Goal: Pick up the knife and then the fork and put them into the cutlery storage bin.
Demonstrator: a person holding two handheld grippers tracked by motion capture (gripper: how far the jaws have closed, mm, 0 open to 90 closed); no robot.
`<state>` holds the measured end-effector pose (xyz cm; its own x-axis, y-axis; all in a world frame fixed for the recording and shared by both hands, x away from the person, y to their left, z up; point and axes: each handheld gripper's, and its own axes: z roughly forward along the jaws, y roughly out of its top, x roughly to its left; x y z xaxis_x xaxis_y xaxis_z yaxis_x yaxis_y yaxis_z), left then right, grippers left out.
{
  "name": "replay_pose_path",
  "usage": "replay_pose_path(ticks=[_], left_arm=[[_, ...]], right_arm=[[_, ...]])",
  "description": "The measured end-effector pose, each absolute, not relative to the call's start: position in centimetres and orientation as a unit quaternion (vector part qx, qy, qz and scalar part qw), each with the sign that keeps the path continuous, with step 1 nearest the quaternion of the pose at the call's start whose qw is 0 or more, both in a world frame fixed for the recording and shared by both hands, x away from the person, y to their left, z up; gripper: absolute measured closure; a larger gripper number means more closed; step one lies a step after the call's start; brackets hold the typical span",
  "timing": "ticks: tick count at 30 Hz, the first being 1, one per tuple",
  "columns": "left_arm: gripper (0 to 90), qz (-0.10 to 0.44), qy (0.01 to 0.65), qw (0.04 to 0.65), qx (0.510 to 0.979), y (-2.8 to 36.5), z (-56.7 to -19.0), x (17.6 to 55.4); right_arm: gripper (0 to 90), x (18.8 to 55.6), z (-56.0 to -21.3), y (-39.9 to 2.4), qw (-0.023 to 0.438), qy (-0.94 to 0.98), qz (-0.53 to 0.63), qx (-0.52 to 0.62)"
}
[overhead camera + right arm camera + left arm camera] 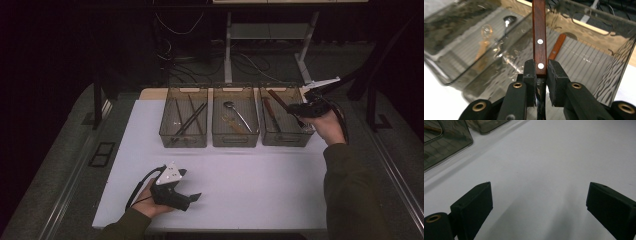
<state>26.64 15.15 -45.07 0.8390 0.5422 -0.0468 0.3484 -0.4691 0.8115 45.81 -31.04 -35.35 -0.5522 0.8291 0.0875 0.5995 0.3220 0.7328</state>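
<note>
Pinching a wooden-handled knife [539,45] between its pads, the right gripper [540,75] holds it over the right-hand bin [295,140]. The jaws press on the handle close to its lower rivet; two pale rivets show on the dark red-brown wood. In the right gripper view the handle runs straight away from the jaws, its long axis in line with them, and the blade end drops out of sight between the jaws. From the high view that handle slants up and to the left above the bin's rim. No lettering can be read on it. Another wooden-handled utensil [557,46] lies on the bin floor. Three clear bins stand in a row; the middle bin [235,136] holds a metal spoon [234,111]. The left gripper [539,202] rests on the white table [554,157], jaws spread wide with nothing between them.
</note>
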Motion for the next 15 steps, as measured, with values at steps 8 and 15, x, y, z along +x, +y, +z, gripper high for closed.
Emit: replay_pose_path(ticks=[8, 15], left_arm=[[5.8, 0.109, 0.26, 0.446, 0.849, 15.1, -45.0, 26.5], [5.9, 0.108, 0.26, 0.446, 0.849, 15.1, -45.0, 26.5]], right_arm=[[78.1, 47.3, -36.9, -31.3, 0.15, 0.788, 0.354, 0.481], [77.9, 48.1, -38.3, -31.1, 0.153, 0.795, 0.318, 0.493]])
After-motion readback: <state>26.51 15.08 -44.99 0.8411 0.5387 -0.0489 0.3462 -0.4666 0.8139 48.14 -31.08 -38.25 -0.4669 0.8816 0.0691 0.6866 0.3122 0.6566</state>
